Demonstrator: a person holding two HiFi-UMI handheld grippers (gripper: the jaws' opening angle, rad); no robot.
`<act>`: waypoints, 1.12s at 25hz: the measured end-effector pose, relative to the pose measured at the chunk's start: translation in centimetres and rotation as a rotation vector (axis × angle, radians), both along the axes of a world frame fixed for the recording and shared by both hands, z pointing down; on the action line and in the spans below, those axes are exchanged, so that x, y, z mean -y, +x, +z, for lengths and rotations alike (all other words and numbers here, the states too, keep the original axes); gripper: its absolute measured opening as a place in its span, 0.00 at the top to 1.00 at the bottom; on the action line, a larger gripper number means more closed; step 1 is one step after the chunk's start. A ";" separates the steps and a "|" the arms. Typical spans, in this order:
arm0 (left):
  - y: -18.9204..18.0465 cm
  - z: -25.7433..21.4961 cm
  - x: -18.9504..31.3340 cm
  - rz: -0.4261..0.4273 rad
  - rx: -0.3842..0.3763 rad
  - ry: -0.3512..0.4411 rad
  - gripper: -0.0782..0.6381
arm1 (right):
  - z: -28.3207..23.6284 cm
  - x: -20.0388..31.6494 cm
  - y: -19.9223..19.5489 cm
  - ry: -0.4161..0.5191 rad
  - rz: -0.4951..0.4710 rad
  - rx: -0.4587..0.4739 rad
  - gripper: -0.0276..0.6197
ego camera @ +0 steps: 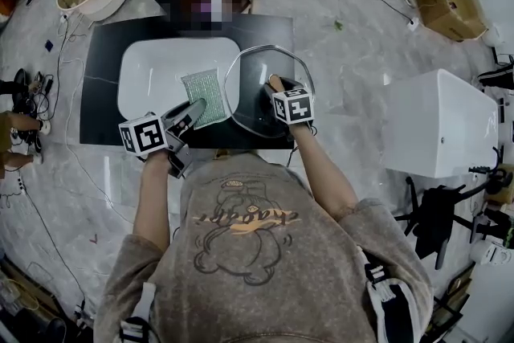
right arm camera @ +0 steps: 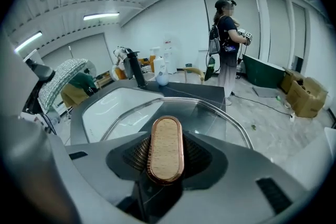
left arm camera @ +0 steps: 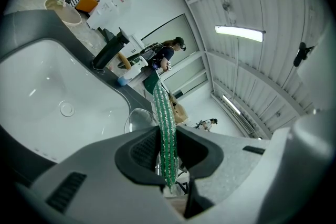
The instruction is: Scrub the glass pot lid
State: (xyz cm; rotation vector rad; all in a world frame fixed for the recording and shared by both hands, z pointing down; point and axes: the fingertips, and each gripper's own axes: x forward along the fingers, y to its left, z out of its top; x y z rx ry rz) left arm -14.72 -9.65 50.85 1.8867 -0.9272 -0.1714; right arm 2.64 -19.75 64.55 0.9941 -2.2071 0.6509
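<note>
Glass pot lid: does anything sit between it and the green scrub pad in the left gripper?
Nothing visible does. The green scrub pad, clamped in the left gripper, hangs over the sink just beside the glass pot lid, which the right gripper holds by its wooden knob.

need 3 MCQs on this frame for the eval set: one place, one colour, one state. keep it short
1. In the head view, where is the glass pot lid relative to the white sink?
A. At its right edge
B. Left of it
C. On the floor

2. What colour is the scrub cloth?
A. Red
B. Green
C. Yellow

3. What is the right gripper doing?
A. Open, empty
B. Shut on the lid's wooden handle
C. Shut on the cloth

Answers:
1 A, the lid's rim overlaps the basin's right side.
2 B, it shows green in the head view and the left gripper view.
3 B, the handle sits clamped between its fingers.
</note>
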 end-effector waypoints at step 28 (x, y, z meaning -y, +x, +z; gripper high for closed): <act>1.8 -0.2 1.6 0.039 0.006 0.016 0.77 | -4.3 0.6 -1.3 0.127 -0.056 -0.011 0.65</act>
